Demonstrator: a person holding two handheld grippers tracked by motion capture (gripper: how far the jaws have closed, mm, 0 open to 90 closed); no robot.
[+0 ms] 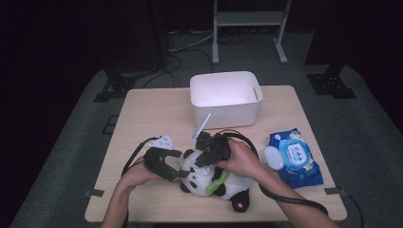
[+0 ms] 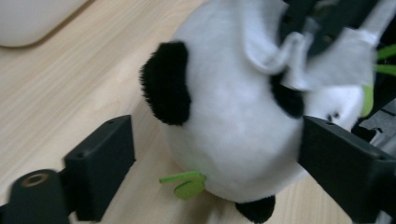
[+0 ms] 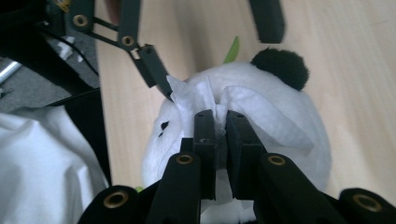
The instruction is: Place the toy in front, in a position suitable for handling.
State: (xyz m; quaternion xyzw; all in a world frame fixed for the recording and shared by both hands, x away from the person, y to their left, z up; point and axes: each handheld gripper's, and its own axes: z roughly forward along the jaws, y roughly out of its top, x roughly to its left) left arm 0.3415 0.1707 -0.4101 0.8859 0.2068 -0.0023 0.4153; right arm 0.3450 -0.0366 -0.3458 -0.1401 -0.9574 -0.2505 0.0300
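Note:
A black-and-white panda plush (image 1: 209, 179) with a green scarf lies on the wooden table (image 1: 142, 118) near its front edge. My left gripper (image 1: 182, 165) is open, its jaws spread to either side of the panda's head (image 2: 233, 130); one jaw stands clear of the fur, the other is right at it. My right gripper (image 1: 199, 160) comes in from above and is shut on a white wipe (image 3: 266, 116), which rests on top of the panda's head (image 3: 299, 154). The same wipe (image 2: 327, 60) drapes over the head in the left gripper view.
A white plastic bin (image 1: 226, 97) stands at the back middle of the table. A blue pack of wet wipes (image 1: 294, 156) lies at the right. A small crumpled white piece (image 1: 164, 141) and a thin white stick (image 1: 200, 127) lie behind the panda.

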